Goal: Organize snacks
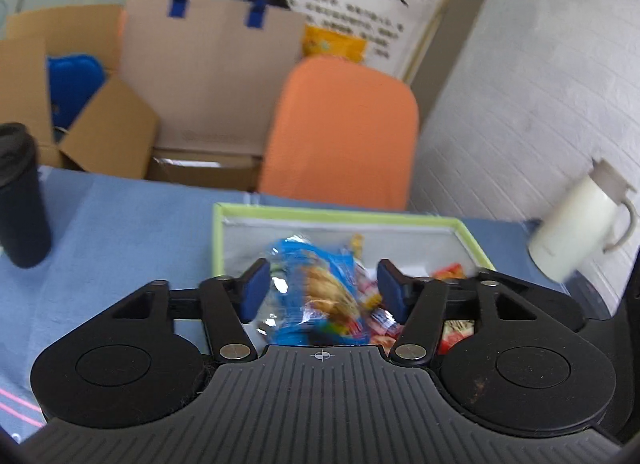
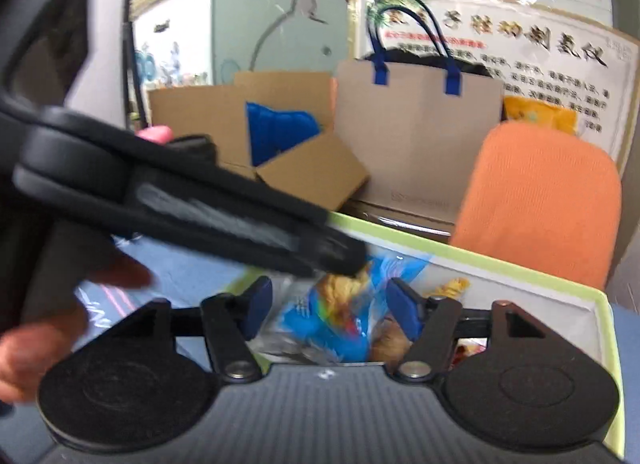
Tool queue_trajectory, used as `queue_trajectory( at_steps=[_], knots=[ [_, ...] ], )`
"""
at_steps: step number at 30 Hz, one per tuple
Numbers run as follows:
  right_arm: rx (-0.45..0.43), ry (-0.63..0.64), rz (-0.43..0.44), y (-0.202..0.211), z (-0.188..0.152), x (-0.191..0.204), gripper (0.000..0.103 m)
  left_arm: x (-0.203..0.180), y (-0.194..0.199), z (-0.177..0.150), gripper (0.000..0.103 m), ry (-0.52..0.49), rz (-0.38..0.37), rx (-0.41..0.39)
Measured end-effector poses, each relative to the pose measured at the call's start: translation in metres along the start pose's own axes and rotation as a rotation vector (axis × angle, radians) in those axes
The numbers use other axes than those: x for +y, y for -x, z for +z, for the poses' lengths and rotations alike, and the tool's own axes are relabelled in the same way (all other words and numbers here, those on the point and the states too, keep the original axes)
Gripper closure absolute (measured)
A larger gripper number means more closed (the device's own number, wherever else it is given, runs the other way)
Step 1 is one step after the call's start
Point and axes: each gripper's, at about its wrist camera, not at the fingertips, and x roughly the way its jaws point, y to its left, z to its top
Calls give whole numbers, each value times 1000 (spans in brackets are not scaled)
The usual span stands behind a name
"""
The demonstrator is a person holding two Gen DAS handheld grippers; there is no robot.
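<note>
A green-rimmed storage box (image 1: 340,216) with a silver lining stands on the blue tablecloth (image 1: 120,224). A blue snack bag (image 1: 316,304) lies in it among red packets (image 1: 452,276) and a yellow one (image 1: 356,242). My left gripper (image 1: 324,292) hangs over the box, its blue pads either side of the blue bag without pressing it. In the right wrist view my right gripper (image 2: 331,310) also stands open over the blue bag (image 2: 320,324) and the box (image 2: 520,264). The left gripper (image 2: 340,258) crosses in from the left, blurred, its tip just above the bag.
A black tumbler (image 1: 22,200) stands at the table's left and a white lidded jug (image 1: 580,220) at its right. Behind the table are an orange chair (image 1: 344,132), open cardboard boxes (image 1: 100,124) and a paper bag with blue handles (image 1: 212,76). A hand (image 2: 48,344) shows lower left.
</note>
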Motion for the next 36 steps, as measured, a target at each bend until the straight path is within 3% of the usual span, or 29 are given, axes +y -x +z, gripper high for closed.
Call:
queue_trajectory(
  at_steps=[2,5,10,16,20,23,27,31,36],
  knots=[
    [-72,-18,-25,31,-6,-10,24,5,17,-5,43,18,-28,-43],
    [-144,-28,-97,84,-26,-22,10,3,40,-15,37,24,-59,-74],
    [-126,-80,-215,155,-78,-33,10,-18,61,-52,34,11,-138,-28],
    [-33,-178,-304,201,-149,-30,10,-58,51,-115,34,-6,-220,113],
    [20,-216,-302,205,-173,-37,10,-88,31,-136,39,-8,-290,216],
    [11,-215,-307,209,-177,-47,10,-110,22,-134,39,-27,-327,230],
    [-14,-246,-279,205,-174,-69,10,-131,2,-122,38,-54,-336,244],
    [16,-256,-236,187,-176,-86,10,-151,-38,-110,35,-40,-363,299],
    [60,-277,-174,166,-180,-101,10,-168,-76,-114,36,-36,-338,358]
  ],
)
